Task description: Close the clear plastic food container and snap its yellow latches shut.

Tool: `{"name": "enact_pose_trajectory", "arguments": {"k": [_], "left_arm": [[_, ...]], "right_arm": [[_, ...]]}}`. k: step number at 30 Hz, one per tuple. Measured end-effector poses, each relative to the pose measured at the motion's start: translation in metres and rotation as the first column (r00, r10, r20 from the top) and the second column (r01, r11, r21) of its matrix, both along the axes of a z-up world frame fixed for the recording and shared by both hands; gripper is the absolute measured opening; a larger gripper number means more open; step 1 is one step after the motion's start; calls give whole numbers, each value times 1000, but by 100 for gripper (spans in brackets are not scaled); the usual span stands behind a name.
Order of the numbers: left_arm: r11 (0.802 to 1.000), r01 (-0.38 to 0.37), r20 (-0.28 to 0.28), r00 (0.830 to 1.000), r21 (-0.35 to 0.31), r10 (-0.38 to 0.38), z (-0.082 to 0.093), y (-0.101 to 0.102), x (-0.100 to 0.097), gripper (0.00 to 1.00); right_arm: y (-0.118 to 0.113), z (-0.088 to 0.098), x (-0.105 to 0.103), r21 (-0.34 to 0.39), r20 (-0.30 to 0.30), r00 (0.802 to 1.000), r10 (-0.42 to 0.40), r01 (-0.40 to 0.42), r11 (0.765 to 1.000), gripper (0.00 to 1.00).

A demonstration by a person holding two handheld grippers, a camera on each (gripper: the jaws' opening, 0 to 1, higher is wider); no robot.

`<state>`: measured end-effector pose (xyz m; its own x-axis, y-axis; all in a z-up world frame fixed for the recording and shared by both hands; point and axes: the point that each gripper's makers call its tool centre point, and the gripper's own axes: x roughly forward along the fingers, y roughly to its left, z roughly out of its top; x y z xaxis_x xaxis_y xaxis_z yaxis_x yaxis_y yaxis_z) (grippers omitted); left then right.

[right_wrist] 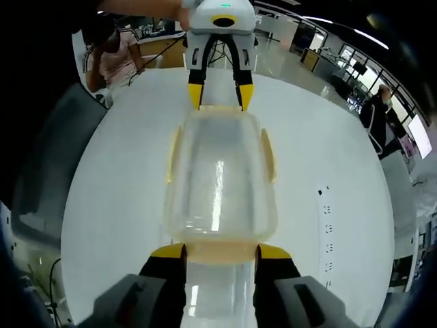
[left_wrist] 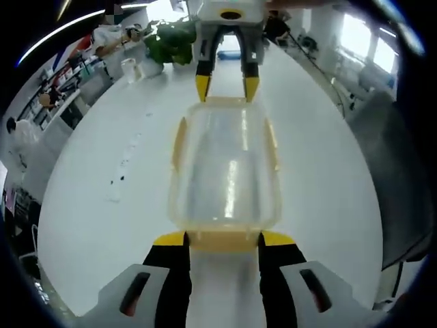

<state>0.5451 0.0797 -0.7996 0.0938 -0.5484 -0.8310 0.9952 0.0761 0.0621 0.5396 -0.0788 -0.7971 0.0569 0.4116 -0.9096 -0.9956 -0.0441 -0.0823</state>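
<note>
Container: the food container (left_wrist: 225,171) sits on the table (left_wrist: 123,205), between my two grippers
Left gripper (left_wrist: 224,240): I see it at the container's near end
Right gripper (left_wrist: 227,87): facing mine, at the far end

I see a white round bench (left_wrist: 116,205), a green plant (left_wrist: 171,42) at its far edge, bright windows (left_wrist: 362,37), and desks (right_wrist: 321,58) beyond on glossy floor.

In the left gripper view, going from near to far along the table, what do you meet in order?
Left gripper → clear plastic food container with yellow latches → right gripper → green plant at the far end of the white table.
</note>
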Motion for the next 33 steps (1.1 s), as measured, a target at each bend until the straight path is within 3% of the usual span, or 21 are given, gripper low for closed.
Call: {"name": "enact_pose_trajectory", "arguments": {"k": [33], "left_arm": [[1000,16,-7,1000,-3,-16,-12,-52,1,35]], "right_arm": [[-51,-7,-4,-52,-33,999,-31,29,998,36]]}}
